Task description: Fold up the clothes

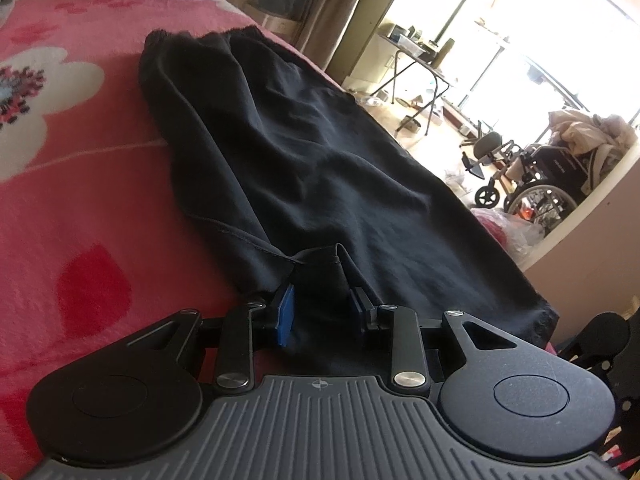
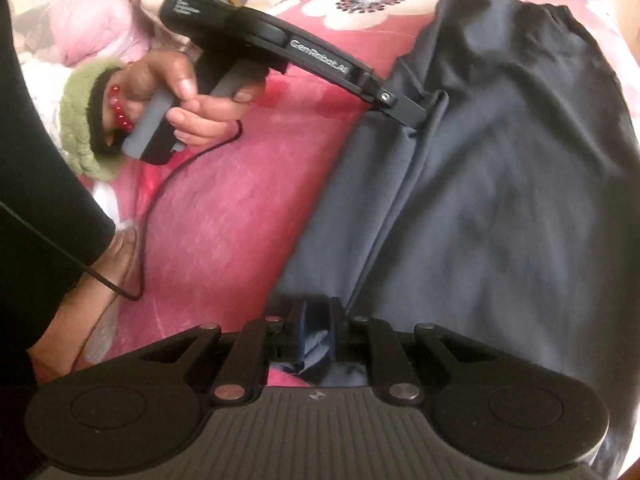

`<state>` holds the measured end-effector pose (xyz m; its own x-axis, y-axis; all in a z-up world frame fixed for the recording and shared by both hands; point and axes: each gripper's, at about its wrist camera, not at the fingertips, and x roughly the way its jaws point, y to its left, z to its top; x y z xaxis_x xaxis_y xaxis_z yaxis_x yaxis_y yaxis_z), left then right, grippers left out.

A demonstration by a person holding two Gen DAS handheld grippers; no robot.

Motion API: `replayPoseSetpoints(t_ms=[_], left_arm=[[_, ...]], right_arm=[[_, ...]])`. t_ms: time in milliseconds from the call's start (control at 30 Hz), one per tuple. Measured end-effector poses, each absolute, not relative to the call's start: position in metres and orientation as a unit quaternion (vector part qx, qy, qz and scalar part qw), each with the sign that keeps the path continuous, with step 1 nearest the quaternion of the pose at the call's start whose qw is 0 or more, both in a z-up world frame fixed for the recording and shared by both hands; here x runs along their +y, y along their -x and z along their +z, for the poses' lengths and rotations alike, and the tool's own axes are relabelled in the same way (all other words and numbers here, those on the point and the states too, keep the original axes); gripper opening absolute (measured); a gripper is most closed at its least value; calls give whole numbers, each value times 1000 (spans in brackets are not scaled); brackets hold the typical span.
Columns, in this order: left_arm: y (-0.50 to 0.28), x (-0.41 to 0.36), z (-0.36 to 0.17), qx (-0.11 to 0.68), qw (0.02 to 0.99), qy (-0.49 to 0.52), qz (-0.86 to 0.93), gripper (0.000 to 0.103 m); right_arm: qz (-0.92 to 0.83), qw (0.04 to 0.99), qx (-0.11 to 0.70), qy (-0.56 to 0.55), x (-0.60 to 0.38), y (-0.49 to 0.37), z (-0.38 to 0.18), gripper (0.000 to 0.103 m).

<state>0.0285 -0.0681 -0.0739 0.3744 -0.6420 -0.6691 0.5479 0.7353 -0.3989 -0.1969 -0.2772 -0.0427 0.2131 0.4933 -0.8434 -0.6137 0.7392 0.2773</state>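
Left tongs [image 1: 322, 306] stand parted around a raised edge of the black trousers [image 1: 304, 160], which lie flat along the pink flowered blanket [image 1: 80, 208], while right tongs [image 2: 316, 330] are clenched on the hem.

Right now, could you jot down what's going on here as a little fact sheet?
Garment: black trousers, laid flat lengthwise
Surface: pink flowered blanket
Left gripper: fingers apart, a fold of the trousers' edge between them
Right gripper: fingers closed on a bunch of the dark fabric
Background: wheelchair and folding table near a bright window
Folding stage: no fold made yet
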Motion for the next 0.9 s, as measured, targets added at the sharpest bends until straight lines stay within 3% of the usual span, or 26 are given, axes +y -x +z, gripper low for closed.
replayPoseSetpoints(t_ms=[233, 600, 900], left_arm=[[11, -46, -38, 347, 863, 1, -366, 30], [115, -86, -58, 204, 723, -299, -588, 31], [127, -96, -82, 191, 655, -379, -625, 32]], right_arm=[[355, 778, 517, 48, -278, 194, -47, 11], [353, 768, 534, -23, -297, 183, -57, 11], [338, 749, 554, -139, -322, 172, -73, 10]])
